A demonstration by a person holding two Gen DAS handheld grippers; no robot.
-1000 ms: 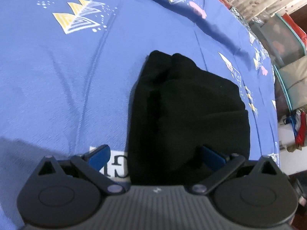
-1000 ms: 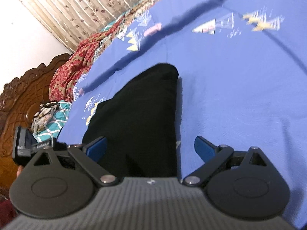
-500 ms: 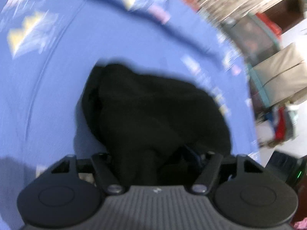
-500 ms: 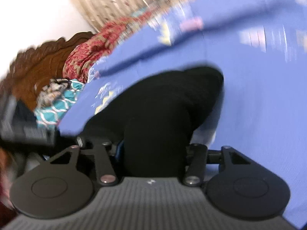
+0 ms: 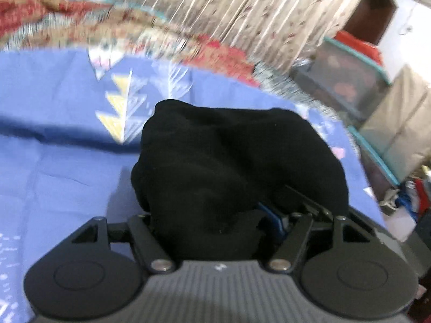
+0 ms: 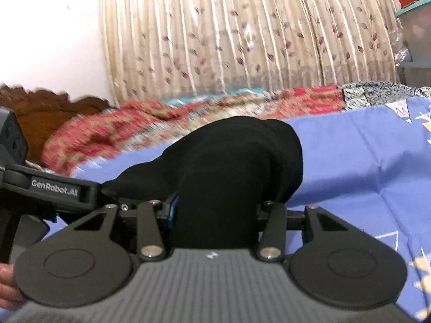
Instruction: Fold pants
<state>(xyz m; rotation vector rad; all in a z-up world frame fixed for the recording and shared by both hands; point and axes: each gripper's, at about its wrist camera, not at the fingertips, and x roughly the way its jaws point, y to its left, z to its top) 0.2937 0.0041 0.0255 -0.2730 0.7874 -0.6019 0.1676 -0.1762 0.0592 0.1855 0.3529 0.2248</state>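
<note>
both my grippers are pinching the black pants [image 5: 231, 167] now. left gripper [image 5: 215, 226] and right gripper [image 6: 215, 210] are lifting one end above the blue bedsheet [image 6: 363, 161]. i am guessing one more fold is coming.

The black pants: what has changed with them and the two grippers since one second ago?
Both grippers, open a second ago, have shut on the near edge of the black pants: the left gripper and the right gripper. Both have tilted upward, so the curtain now shows. The pants' far end still lies on the blue bedsheet.
</note>
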